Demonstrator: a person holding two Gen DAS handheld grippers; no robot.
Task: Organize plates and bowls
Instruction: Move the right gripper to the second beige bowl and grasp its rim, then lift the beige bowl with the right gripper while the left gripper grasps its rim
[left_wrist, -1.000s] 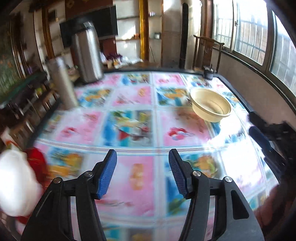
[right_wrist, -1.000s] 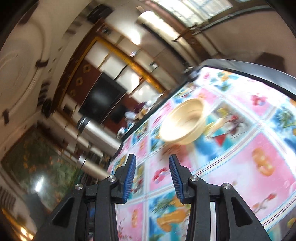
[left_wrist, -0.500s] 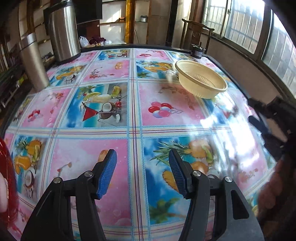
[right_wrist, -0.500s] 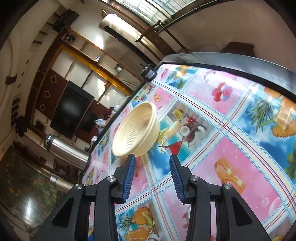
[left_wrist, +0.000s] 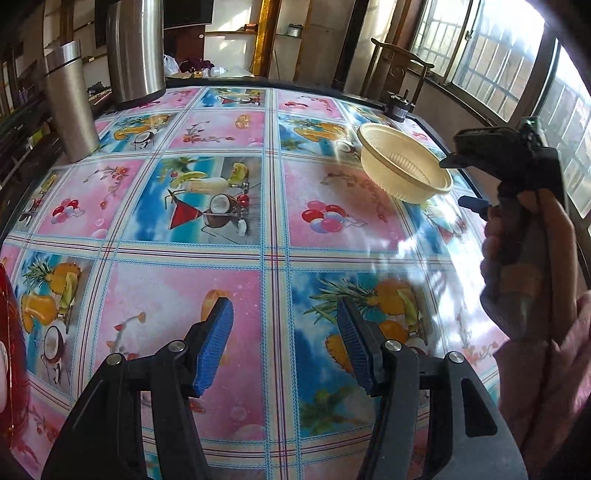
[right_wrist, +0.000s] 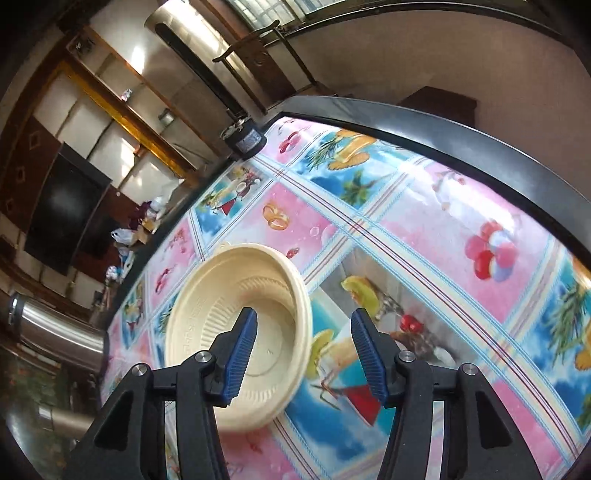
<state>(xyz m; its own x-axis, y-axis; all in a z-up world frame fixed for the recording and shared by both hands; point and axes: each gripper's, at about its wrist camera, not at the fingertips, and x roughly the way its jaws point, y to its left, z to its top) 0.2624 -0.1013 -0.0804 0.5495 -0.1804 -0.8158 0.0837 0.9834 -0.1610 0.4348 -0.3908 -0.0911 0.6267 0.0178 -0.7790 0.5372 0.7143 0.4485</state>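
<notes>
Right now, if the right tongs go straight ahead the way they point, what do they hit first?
Probably the bowl: the right tongs are open with the near rim between the pads, one pad over the inside, the other outside above the tablecloth. Depth is unclear.

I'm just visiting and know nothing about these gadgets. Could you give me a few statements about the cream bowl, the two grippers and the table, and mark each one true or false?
1. The round cream plastic bowl sits upright on the table's colourful fruit-print tablecloth. True.
2. The right hand-held gripper is clamped shut on the bowl's rim. False: its jaws are open, one finger over the bowl, the other outside it.
3. The left hand-held gripper is open and holds nothing. True.
4. Food fills the bowl. False: it looks empty, its ribbed inside showing.
5. Two steel cylindrical containers stand at the far left of the table. True.
</notes>
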